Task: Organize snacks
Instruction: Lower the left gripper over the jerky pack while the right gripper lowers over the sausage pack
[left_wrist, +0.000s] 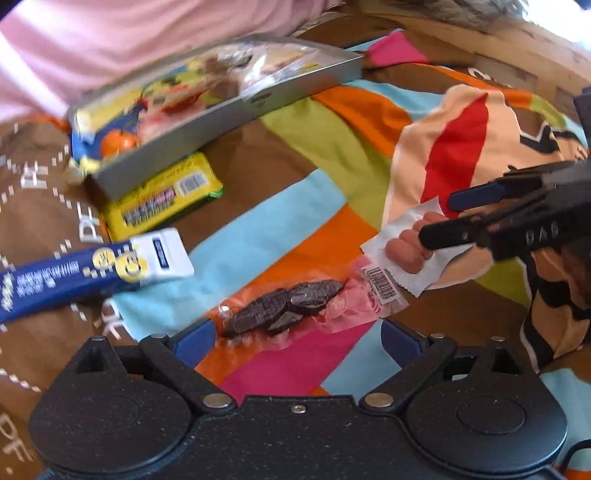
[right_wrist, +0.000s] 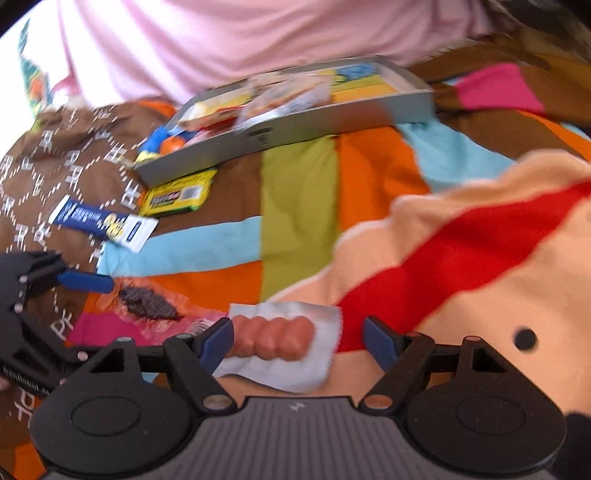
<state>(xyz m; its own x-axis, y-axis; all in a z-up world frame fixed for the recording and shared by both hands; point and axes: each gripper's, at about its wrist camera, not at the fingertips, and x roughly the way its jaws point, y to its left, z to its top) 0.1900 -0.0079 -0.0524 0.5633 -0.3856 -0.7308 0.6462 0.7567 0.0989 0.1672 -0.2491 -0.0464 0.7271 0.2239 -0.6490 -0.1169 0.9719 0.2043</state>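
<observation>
Sausage packet (right_wrist: 280, 341) lies between our spread right gripper (right_wrist: 297, 341) fingers; dark snack pouch (left_wrist: 284, 308) sits just ahead of our open left gripper (left_wrist: 297, 338).

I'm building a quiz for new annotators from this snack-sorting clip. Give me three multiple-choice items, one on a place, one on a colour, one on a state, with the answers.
1. Where does the yellow snack packet lie?
A. Inside the grey tray
B. On the blanket, beside the grey tray
C. In the right gripper

2. What colour is the long packet with smiley faces?
A. Blue and white
B. Green
C. Red

3. How does the left gripper stand?
A. Shut on the sausage packet
B. Shut on the tray
C. Open, at the dark snack in clear wrap

Answers: B, it rests on the cloth against the tray's near wall; A, blue body with a white end; C, its jaws are spread either side of the wrap.
</observation>
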